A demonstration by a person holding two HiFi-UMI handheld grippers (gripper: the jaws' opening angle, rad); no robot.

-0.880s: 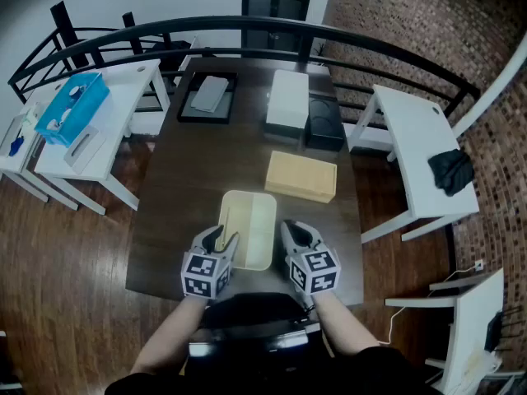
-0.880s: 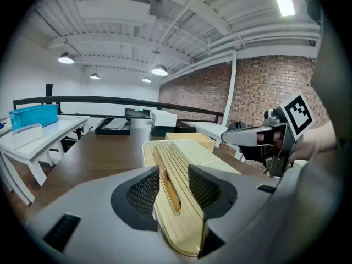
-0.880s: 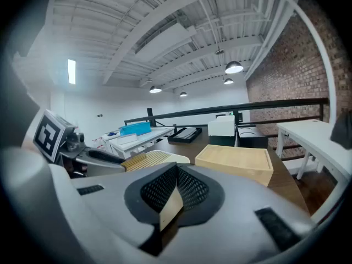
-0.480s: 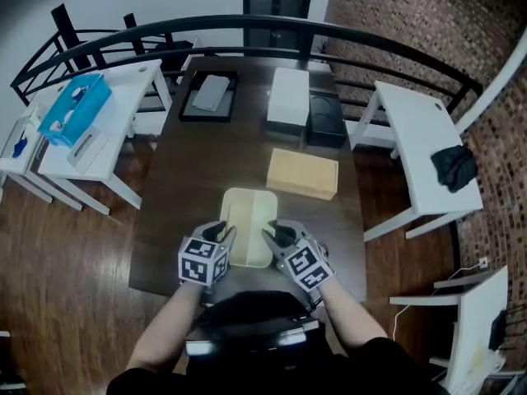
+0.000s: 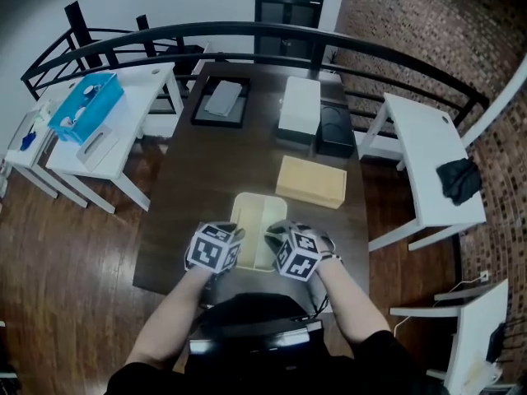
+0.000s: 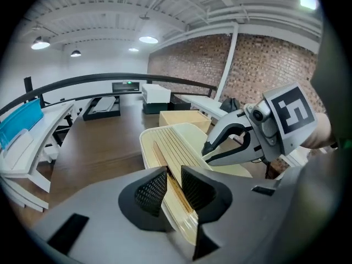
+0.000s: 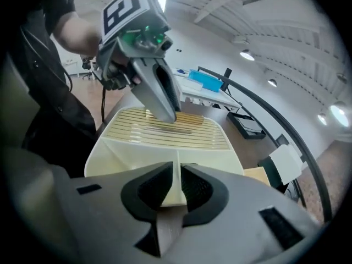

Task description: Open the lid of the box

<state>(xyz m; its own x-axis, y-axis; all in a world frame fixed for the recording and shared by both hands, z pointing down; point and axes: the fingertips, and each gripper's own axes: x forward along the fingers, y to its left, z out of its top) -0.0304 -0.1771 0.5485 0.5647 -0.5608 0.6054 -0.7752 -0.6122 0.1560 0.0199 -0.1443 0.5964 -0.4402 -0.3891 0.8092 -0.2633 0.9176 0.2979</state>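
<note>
A cream plastic box (image 5: 255, 220) lies lidless on the dark table (image 5: 206, 188) near its front edge. A centre wall divides it, and its left half has a ribbed floor. My left gripper (image 5: 237, 249) is shut on the box's left rim (image 6: 165, 169), whose thin edge the pads pinch. My right gripper (image 5: 270, 245) is shut on the right rim (image 7: 177, 175), where the dividing wall meets it. The left gripper view shows the box (image 6: 176, 142) with the right gripper (image 6: 212, 147) across it. In the right gripper view the left gripper (image 7: 168, 114) bears on the box (image 7: 165, 133). A tan wooden lid (image 5: 311, 181) lies flat beyond the box.
Farther back on the table stand a white box (image 5: 299, 105), a black box (image 5: 335, 130) and a black tray (image 5: 222, 101). White side tables (image 5: 107, 130) flank it, one with a blue bin (image 5: 85, 105). A curved black railing (image 5: 247, 35) runs behind.
Both grippers have drawn inward from beside the box onto its near rims, their marker cubes turning upward. The box stays in place on the table.
</note>
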